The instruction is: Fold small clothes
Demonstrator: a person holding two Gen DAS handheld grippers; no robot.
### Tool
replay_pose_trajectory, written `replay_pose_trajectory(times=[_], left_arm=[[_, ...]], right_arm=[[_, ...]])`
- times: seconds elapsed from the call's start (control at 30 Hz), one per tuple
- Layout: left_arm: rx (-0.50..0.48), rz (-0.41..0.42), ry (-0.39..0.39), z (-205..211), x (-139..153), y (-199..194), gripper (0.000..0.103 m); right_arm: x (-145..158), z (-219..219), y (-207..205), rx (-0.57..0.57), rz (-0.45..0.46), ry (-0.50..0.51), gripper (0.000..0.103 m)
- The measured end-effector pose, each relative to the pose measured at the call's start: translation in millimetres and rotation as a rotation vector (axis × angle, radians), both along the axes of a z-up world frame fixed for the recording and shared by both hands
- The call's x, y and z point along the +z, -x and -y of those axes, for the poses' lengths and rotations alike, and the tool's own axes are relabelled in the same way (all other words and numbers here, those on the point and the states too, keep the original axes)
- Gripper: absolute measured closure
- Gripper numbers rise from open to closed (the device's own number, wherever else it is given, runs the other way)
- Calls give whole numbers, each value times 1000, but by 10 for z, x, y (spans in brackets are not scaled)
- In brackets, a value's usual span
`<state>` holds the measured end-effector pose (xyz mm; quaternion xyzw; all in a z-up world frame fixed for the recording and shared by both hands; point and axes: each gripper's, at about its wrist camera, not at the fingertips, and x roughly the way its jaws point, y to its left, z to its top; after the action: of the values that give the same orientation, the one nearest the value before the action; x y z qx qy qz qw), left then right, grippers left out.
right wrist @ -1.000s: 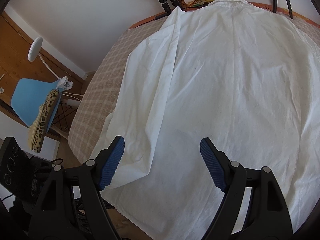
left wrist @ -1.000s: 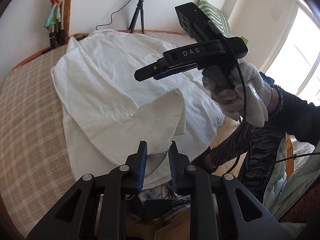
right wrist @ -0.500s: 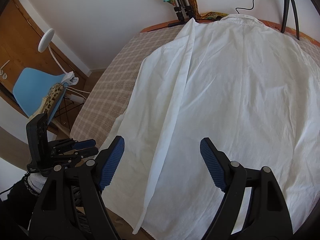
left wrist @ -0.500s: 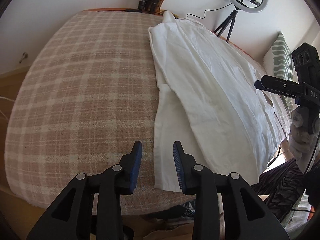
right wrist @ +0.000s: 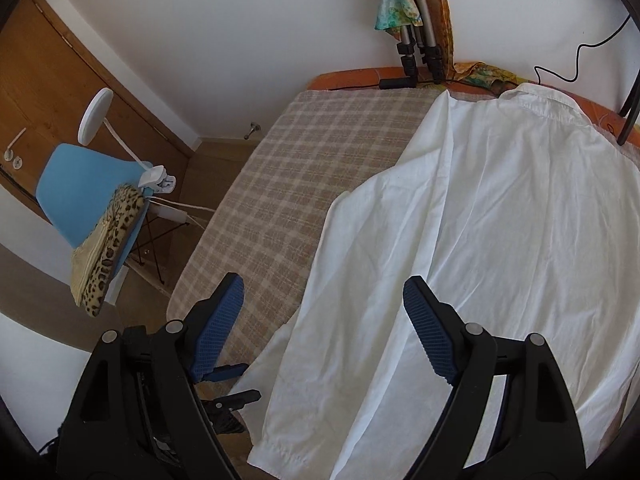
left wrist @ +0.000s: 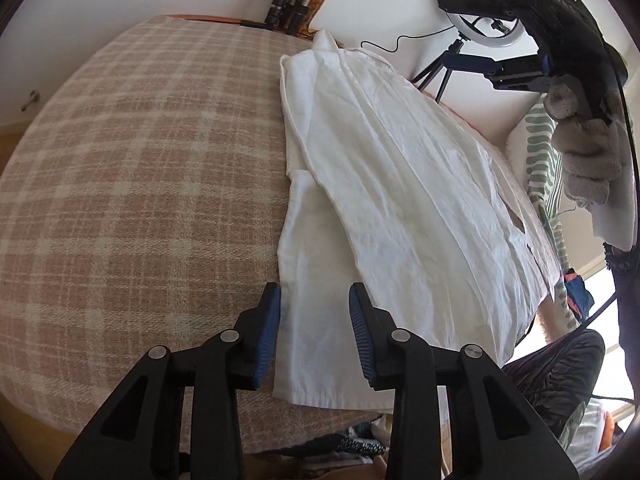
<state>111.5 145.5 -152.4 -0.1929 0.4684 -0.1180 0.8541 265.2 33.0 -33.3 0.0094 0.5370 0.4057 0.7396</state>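
A white shirt (left wrist: 400, 184) lies flat on the checked bedcover (left wrist: 140, 184), its sleeve folded along the left side down to the near edge. My left gripper (left wrist: 314, 330) is open and empty, its jaws straddling the sleeve's lower end just above it. My right gripper (right wrist: 324, 320) is wide open and empty above the shirt's (right wrist: 500, 240) left edge. The right gripper also shows in the left wrist view (left wrist: 472, 64), held high at the upper right.
A ring light on a tripod (left wrist: 476, 4) stands behind the bed. A striped pillow (left wrist: 536, 152) lies at the right. A blue chair (right wrist: 84, 196) with a leopard-print cloth stands left of the bed. Tripod legs (right wrist: 420, 44) lean on the wall.
My left gripper let go of the sleeve, which now lies flat, and moved left over its cuff end. The right gripper lifted and swung left.
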Motion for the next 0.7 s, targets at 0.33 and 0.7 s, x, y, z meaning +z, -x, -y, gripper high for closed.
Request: replay_pose_trajectory(times=[0.33, 0.7], left_arm=[[-34, 29, 127, -45, 58, 40, 100], [-36, 24, 179, -106, 56, 89, 101]], right_arm=[[-736, -837, -547, -73, -70, 171, 18], [-1165, -1389, -650, -23, 31, 405, 38]])
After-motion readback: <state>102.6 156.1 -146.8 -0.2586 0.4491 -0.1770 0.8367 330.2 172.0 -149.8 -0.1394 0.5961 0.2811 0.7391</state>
